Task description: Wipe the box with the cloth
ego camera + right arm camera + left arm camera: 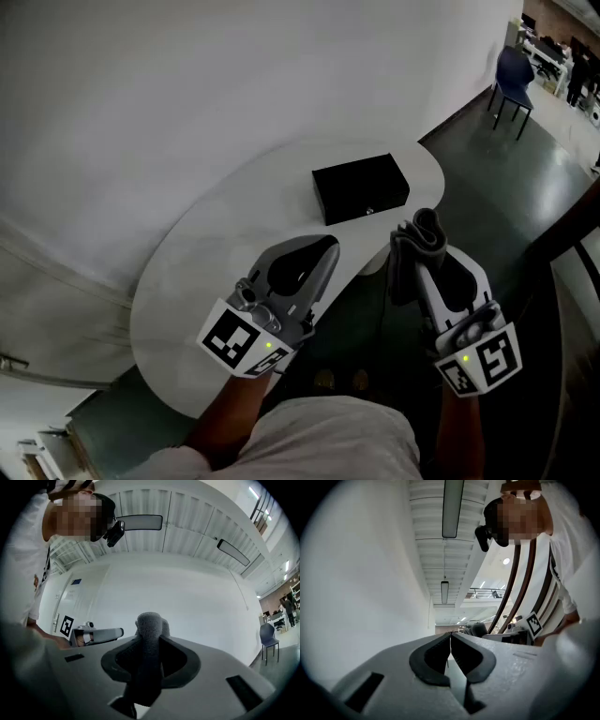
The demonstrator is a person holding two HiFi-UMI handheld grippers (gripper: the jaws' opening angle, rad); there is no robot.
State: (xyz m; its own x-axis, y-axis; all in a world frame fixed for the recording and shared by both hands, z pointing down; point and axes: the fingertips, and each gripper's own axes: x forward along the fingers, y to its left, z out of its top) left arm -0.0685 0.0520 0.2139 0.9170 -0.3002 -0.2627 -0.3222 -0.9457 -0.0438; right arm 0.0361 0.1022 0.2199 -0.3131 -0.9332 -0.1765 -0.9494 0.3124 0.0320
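Setup check, wipe not yet begun as far as I can judge. One black box (361, 187) sits closed on the far part of the white rounded worktop (206, 272), lying flat with one long side towards the person and nothing touching it. One dark grey cloth (424, 234) is present. It is bunched and clamped between the jaws of the right hand-held gripper (149, 637), with a rolled fold sticking out past the tips and a tail hanging below. Likely reason: the protruding wad gives a soft face to press on the lid. This gripper is held off the near right edge of the worktop, short of the box and apart from it, tilted slightly up. The left hand-held gripper (450, 637) has its jaws together with nothing between them. It hovers above the near middle of the worktop, near and left of the box, probably kept free to steady the box while wiping. Count: two hand-held grippers, one box, one cloth, one worktop. One blue chair (514, 80) stands far right, not involved.
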